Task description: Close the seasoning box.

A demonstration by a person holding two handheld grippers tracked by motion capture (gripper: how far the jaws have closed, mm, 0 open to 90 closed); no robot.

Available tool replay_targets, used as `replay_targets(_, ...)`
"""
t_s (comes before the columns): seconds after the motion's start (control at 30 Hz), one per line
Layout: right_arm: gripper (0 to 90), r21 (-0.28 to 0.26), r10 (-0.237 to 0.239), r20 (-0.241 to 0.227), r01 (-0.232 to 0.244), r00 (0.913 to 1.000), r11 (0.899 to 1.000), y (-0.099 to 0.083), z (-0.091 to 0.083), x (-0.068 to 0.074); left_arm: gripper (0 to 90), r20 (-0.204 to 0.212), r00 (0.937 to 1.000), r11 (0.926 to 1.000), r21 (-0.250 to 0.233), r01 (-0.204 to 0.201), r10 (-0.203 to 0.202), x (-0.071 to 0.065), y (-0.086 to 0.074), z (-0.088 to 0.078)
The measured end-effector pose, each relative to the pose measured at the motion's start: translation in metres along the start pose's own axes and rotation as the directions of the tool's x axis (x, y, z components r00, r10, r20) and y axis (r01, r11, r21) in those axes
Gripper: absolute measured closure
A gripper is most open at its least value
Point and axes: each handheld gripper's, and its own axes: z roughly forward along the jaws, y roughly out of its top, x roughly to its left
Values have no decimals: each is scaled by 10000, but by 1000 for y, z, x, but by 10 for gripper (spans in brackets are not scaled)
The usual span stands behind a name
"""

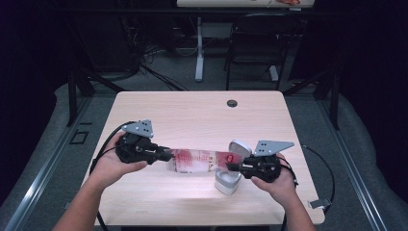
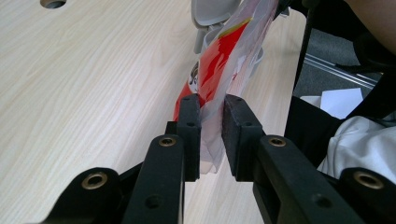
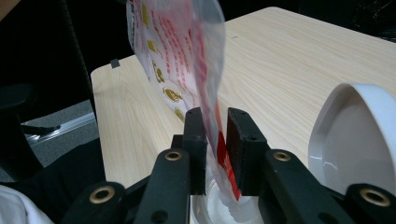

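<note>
A thin, clear plastic pouch printed in red and white (image 1: 197,160) was held stretched level between the two claws, just above the desk (image 1: 192,115) near its front edge. The left claw (image 1: 167,155) was clenched on one end of the pouch, the film being pinched flat between its pads (image 2: 190,135) in the left gripper view. At the other end, the right claw (image 1: 230,166) had the pouch's red-printed edge (image 3: 219,140) between its jaws, but a small gap could be seen beside the film, so the grip was judged loosened rather than firm. Directly under that end, toward the front right corner of the desk, a small white plastic container with a hinged lid (image 1: 228,182) stood open, its lid (image 3: 355,140) tipped up. The pouch was judged to be light, limp and slippery, likely to sag or fold once one end was let go. It was best taken by its flat sealed edges, where the film could be pinched without crushing anything inside.
</note>
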Motion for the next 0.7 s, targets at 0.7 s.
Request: replay_targets(0.7, 813, 183, 33, -21, -33, 10000, 9998, -3, 1, -2, 776, 67, 9986, 9986, -11, 523, -523, 7, -22, 6)
